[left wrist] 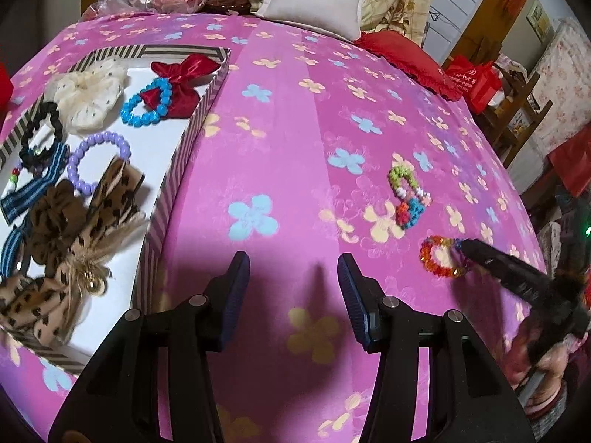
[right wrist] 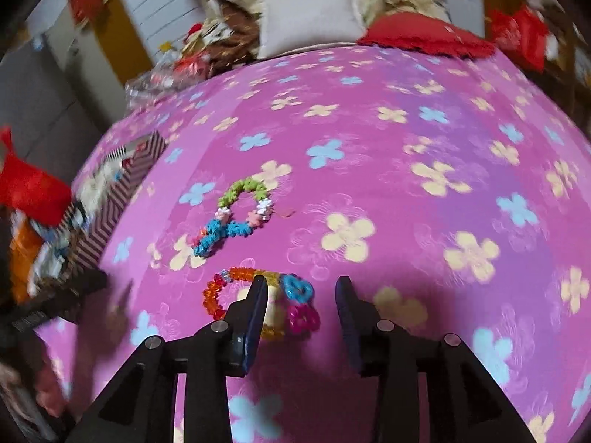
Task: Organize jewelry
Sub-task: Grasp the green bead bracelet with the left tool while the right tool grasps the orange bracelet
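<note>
Beaded bracelet (right wrist: 258, 302) at right gripper (right wrist: 301, 310) jaws, both jaws open, woven bracelet (right wrist: 236, 214) near, striped box (left wrist: 173, 170) left.

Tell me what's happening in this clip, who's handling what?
A person with a gripper in each hand is sorting jewelry on a pink flowered bedspread. The right gripper is open and lowered over a multicolored beaded bracelet, one finger inside its ring, not yet closed on it. A green, white and blue beaded bracelet lies just beyond, untouched. The left gripper hovers open and empty beside the striped box, which already holds scrunchies, bows and two bead bracelets.
</note>
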The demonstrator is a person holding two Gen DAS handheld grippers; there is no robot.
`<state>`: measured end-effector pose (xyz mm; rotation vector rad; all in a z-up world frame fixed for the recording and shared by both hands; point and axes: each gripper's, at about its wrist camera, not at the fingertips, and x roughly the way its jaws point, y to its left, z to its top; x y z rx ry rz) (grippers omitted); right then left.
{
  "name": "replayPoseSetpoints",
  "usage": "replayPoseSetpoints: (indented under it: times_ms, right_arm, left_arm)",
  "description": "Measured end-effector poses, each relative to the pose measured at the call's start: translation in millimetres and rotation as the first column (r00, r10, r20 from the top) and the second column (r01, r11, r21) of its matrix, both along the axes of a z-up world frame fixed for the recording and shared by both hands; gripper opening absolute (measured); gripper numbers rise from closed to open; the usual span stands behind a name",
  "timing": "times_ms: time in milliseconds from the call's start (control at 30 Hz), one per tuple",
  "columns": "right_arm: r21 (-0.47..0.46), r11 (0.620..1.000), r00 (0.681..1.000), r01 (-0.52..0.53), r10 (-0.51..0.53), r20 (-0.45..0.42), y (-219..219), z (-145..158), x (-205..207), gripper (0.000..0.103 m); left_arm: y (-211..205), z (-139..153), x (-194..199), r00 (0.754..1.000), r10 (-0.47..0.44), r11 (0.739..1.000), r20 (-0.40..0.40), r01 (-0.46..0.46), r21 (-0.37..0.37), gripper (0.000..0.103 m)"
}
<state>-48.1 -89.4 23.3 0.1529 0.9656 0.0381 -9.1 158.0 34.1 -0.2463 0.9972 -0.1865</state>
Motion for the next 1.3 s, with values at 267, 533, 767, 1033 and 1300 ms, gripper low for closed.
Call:
replayPoseSetpoints:
  times_ms: [267,533,767,1033,1300]
  right_arm:
    - [-0.053,0.998,0.999,-0.046,0.046,-0.009,11,-3,-3,0.01]
    - [0.044,0.999,0.999,0.019,-0.017,-0.044,-14,-2,-10,0.007]
    - [0.08,0.996,0.999,0.029,-0.026,-0.044,-17,-2,-10,0.007]
    - [0.059,0.998,0.999,0.035,-0.034,-0.024,-14,-2,-12,0.007]
    - [0.124,0.991,0.999,0.042,-0.044,0.01,-20,10,-18,0.007]
  left_arm:
    - [-41,10,47,0.996,-0.055,0.998,-0.077,0.053,-0.023,0.049]
    - [-112,-1,97,0.979,-0.163,0.982,-0.124,0.173,0.071,0.049]
    - [-129,-13,115,0.977,-0.172,0.974,-0.129,0.188,0.126,0.049]
    - [-149,-11,94,0.979,-0.186,0.937,-0.087,0.203,0.282,0.007]
    - [-119,44,46,0.988,-0.154,0.976,0.017,0.149,0.158,0.007]
